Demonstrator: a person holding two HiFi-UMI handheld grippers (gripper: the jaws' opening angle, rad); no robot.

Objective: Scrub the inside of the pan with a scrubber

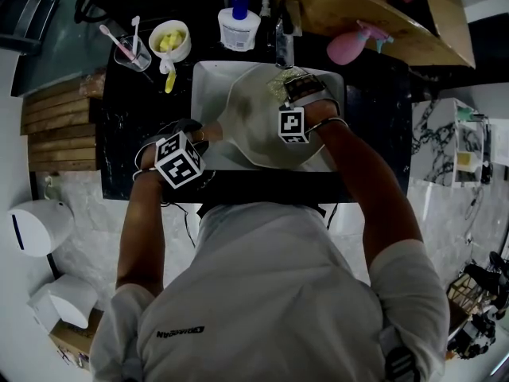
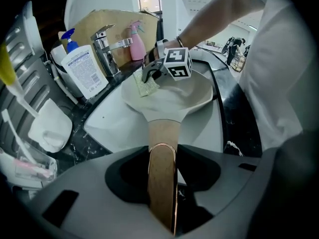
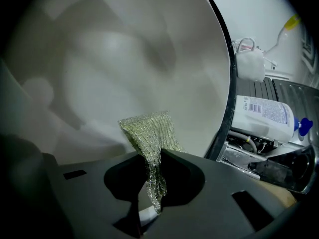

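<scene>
the pan [image 1: 253, 130] sits tilted over the sink [image 1: 208, 74], your left gripper [image 2: 162, 183] clamped on its handle [image 2: 162, 143]: brace it firmly. your right gripper [image 3: 152, 183] pinches the scrubber [image 3: 148, 131] against the pan's inside; press flat, scrub in overlapping circles. print on the bottle [image 3: 264, 116] is too small to read.

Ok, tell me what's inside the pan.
A mesh scrubber, pinched in the right claw, lies against the pan's pale inner wall. The rest of the inside that shows looks bare. The patch under the scrubber and claw is covered.
</scene>
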